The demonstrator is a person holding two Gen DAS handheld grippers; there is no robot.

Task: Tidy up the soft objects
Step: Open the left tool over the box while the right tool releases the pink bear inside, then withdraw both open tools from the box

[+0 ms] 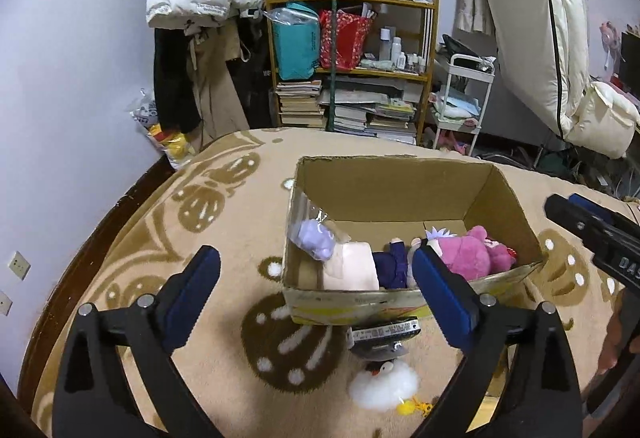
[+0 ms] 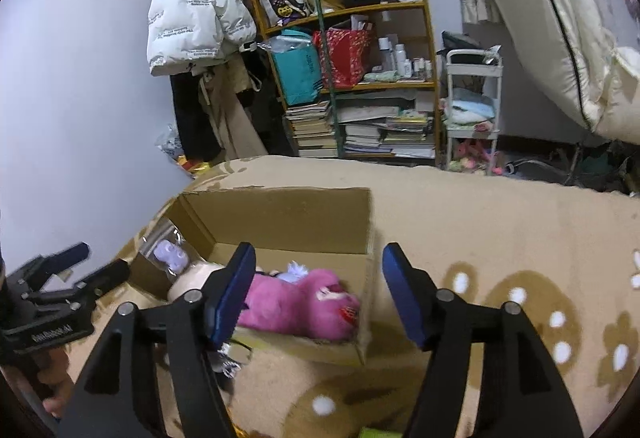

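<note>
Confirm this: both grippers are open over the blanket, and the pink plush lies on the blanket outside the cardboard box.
Wrong in one respect: the pink plush lies inside the cardboard box, as the right wrist view shows. The left gripper and right gripper are indeed open above the blanket.

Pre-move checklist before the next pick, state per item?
1. Left tool open, nothing between its pads: ok.
2. Right tool open, nothing held: ok.
3. Cardboard box upright, top open, room left at the back: ok.
4. Pink plush inside the box, below the rim: ok.
5. White fluffy toy on the blanket in front of the box, not yet put away: not ok.
6. Other loose soft items near the bottom edge of the right wrist view: cannot tell.
</note>
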